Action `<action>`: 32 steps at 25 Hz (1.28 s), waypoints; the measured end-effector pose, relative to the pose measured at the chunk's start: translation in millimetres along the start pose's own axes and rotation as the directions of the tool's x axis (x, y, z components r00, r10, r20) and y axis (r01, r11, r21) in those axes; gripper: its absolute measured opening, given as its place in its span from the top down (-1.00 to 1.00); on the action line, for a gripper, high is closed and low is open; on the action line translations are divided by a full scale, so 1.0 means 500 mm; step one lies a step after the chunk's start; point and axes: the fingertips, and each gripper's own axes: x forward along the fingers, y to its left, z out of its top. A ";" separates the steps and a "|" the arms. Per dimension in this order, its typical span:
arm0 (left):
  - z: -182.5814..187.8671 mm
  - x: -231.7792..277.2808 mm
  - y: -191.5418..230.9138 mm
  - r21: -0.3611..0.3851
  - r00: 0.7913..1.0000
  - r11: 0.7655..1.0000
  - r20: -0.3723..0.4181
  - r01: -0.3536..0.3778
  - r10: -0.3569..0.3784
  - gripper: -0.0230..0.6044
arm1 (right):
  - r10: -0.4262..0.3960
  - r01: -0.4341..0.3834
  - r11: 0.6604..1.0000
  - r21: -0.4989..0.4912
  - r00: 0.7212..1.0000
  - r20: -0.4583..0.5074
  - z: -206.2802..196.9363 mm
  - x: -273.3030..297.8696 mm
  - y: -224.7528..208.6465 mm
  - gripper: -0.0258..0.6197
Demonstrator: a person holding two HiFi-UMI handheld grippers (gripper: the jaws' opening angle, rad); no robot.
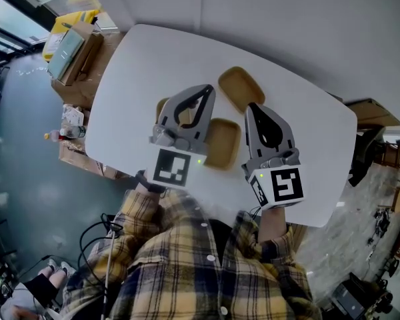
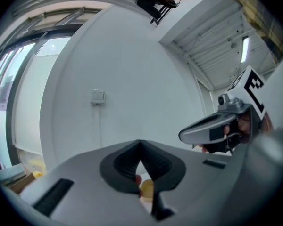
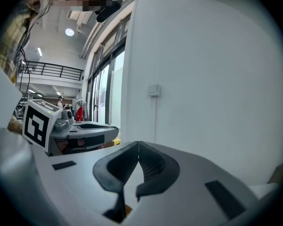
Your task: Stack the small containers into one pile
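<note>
From my head view, a box [image 1: 72,51] sits off the table [image 1: 140,65] at about 10 o'clock. On the white table I count three tan containers, none stacked. The left container [image 1: 161,106] lies at 9 o'clock of the group, mostly covered by my left gripper [image 1: 207,88], which hangs above it with its tips pointing to 12. In its own view the left gripper [image 2: 140,143] has its jaws pressed together with nothing between them, and a tan patch shows low in the gap behind the tips.

The middle container [image 1: 223,143] lies between the two grippers, at 6 o'clock of the group, apart from the others. The far container [image 1: 241,87] lies at 1 o'clock of it, turned at an angle, just beyond both sets of tips.

My right gripper [image 1: 252,106] hangs at 3 o'clock of the middle container, also pointing to 12. Its own view shows the right gripper [image 3: 138,144] with jaws together, holding nothing, facing a white wall.
</note>
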 end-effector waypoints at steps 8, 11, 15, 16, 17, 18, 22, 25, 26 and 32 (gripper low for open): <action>-0.101 -0.016 0.051 -0.045 0.998 0.999 -0.058 -0.016 0.014 0.87 | 0.011 -0.011 1.000 0.008 0.999 -0.051 -0.042 0.015 0.020 0.87; -0.143 -0.020 0.070 -0.054 0.995 0.998 -0.101 -0.030 0.025 0.87 | 0.019 -0.019 1.000 0.014 0.998 -0.067 -0.053 0.019 0.020 0.87; -0.210 -0.031 0.094 -0.048 0.984 0.998 -0.174 -0.043 0.034 0.86 | 0.033 -0.032 0.999 0.016 0.997 -0.076 -0.061 0.027 0.026 0.87; -0.225 -0.033 0.100 -0.044 0.981 0.998 -0.190 -0.044 0.034 0.86 | 0.037 -0.035 0.999 0.016 0.996 -0.078 -0.061 0.028 0.027 0.87; -0.239 -0.036 0.105 -0.046 0.978 0.998 -0.207 -0.045 0.035 0.84 | 0.040 -0.039 0.999 0.016 0.996 -0.079 -0.062 0.030 0.029 0.87; -0.252 -0.039 0.110 -0.052 0.974 0.998 -0.224 -0.048 0.035 0.72 | 0.044 -0.043 0.999 0.016 0.996 -0.081 -0.063 0.031 0.030 0.87; -0.318 -0.060 0.136 -0.081 0.950 0.993 -0.307 -0.084 0.055 0.52 | 0.051 -0.050 0.999 0.020 0.995 -0.090 -0.072 0.035 0.034 0.87; -0.376 -0.086 0.153 -0.108 0.921 0.986 -0.382 -0.128 0.078 0.41 | 0.054 -0.052 0.998 0.024 0.994 -0.094 -0.079 0.036 0.032 0.87; -0.391 -0.093 0.158 -0.113 0.913 0.984 -0.398 -0.140 0.084 0.39 | 0.055 -0.052 0.998 0.026 0.994 -0.095 -0.080 0.036 0.030 0.87; -0.466 -0.130 0.180 -0.137 0.860 0.969 -0.498 -0.204 0.110 0.37 | 0.061 -0.058 0.998 0.034 0.993 -0.101 -0.087 0.043 0.030 0.87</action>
